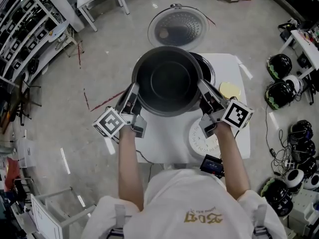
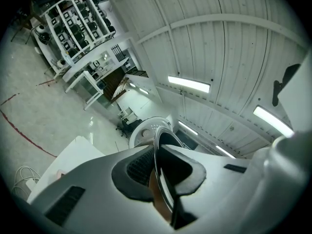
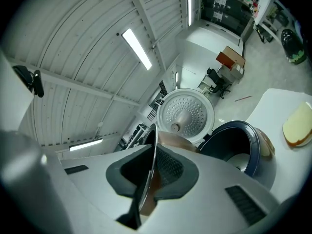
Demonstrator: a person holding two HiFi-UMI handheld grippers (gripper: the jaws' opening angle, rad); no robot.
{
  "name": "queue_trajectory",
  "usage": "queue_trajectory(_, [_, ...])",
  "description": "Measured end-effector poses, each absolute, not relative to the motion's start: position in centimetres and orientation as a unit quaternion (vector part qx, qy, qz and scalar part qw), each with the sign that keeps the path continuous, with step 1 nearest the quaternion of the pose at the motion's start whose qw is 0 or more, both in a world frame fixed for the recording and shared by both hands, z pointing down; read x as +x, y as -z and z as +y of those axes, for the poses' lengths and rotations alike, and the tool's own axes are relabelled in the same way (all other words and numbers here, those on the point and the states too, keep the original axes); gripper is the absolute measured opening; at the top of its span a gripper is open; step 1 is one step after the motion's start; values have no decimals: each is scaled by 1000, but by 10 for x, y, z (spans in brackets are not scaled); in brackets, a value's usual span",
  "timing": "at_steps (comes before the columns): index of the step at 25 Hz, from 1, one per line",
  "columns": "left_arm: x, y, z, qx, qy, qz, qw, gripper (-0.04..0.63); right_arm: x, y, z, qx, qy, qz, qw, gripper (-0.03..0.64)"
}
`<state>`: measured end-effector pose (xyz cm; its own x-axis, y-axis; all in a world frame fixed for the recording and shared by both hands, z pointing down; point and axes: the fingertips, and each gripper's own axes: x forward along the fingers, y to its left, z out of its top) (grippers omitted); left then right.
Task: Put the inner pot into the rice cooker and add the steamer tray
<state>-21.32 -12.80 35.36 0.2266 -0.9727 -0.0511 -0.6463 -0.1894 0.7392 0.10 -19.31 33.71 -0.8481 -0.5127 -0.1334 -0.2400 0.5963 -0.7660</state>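
The dark round inner pot hangs in the air over the white table, held by its rim on both sides. My left gripper is shut on the pot's left rim, and my right gripper is shut on the right rim. The rice cooker body stands just behind the pot, mostly hidden by it; in the right gripper view its open dark cavity shows beyond the jaws. Its open lid with a perforated inner plate stands up at the back. A white steamer tray lies on the table by my right wrist.
A yellow sponge-like pad lies on the table at the right. Helmets and cables cover the floor to the right, shelving stands at the left, and a white bench is at the back.
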Motion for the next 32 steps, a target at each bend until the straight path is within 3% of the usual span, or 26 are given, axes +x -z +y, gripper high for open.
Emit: queue_trajectory(32, [-170,-393,-229,730,236,-547,337,58,47,-380,-284,-243,440,845,181,34])
